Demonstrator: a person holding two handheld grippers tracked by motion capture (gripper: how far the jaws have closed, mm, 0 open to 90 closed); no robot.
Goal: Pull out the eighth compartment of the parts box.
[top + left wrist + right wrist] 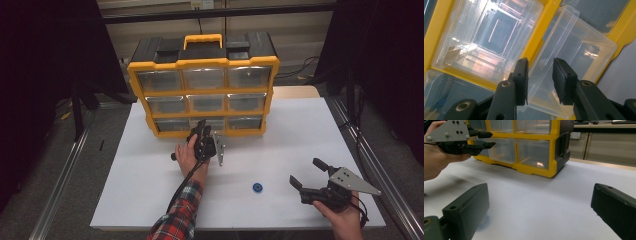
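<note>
1. Left gripper (540,62) has its jaws part open astride the front wall of a clear drawer (574,55); one pad lies against the plastic and the other stands just off it, so nothing is clamped yet
2. That drawer sits in the bottom row of the yellow cabinet (204,63), in the middle slot, and in the left gripper view it looks tilted and partly out of its slot
3. Risk: a pull before both pads bite would probably slide the jaws off the thin, slick wall and leave the drawer where it is
4. Risk: a skewed pull could wedge the tilted drawer against the yellow frame, or drag the whole cabinet across the table (300,130), since nothing braces it
5. Risk: pulled too far, the drawer may drop out of its slot onto the table
6. Right gripper (305,171) rests near the table's right front corner, jaws spread wide and empty, well apart from the cabinet, so it could not steady it in time
7. Blue ring (257,188) lies on the table just beside that gripper; a careless sweep could knock it away
</note>
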